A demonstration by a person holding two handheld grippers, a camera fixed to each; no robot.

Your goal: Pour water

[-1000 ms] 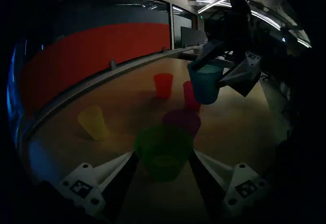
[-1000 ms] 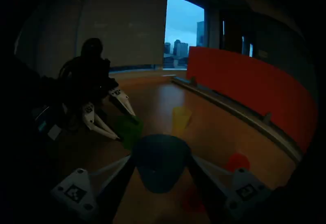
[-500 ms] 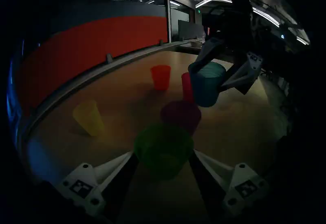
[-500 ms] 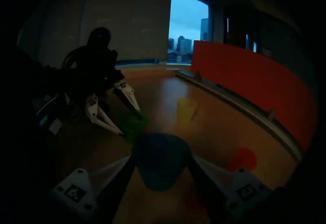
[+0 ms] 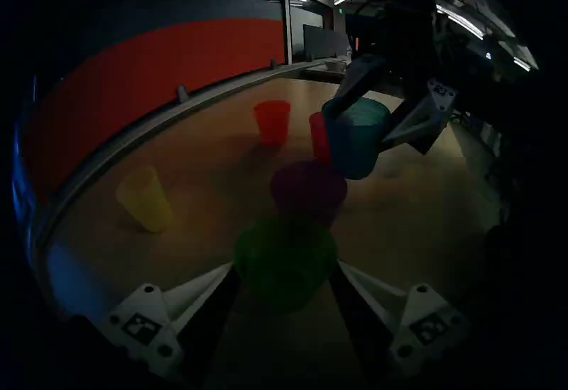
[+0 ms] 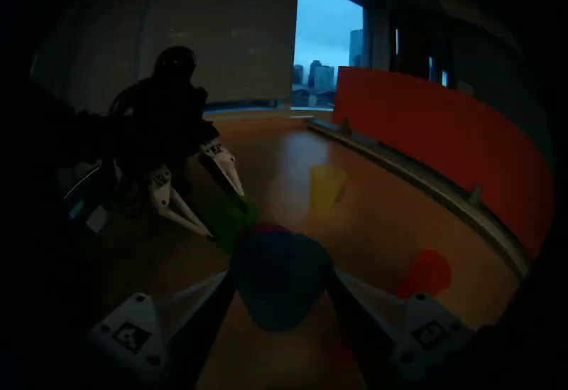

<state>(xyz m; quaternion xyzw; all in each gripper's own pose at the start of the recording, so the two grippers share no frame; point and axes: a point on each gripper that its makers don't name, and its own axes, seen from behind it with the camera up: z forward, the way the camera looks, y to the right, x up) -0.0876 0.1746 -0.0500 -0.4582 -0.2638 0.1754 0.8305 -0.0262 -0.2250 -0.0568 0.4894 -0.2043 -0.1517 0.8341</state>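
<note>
In the left gripper view my left gripper [image 5: 284, 276] is shut on a green cup [image 5: 285, 262], held low over the wooden table [image 5: 206, 170]. Just beyond it stands a purple cup [image 5: 308, 190]. Farther off, my right gripper [image 5: 380, 109] holds a blue cup [image 5: 353, 136] in the air above and right of the purple cup, slightly tilted. In the right gripper view my right gripper [image 6: 280, 283] is shut on the blue cup [image 6: 280, 280]; the purple cup's rim [image 6: 266, 228] peeks behind it. The left gripper [image 6: 213, 202] with the green cup [image 6: 228, 219] is opposite.
An orange-red cup [image 5: 272, 121] and a red cup [image 5: 319, 135] stand farther back, a yellow cup [image 5: 145, 198] to the left. A rail and red wall panel [image 5: 156, 70] border the table's far side. A dark figure [image 6: 160, 127] holds the grippers. The light is dim.
The blue cup in my right gripper has come lower and closer to the purple cup. The purple cup's rim now shows behind the blue cup in the right gripper view.
</note>
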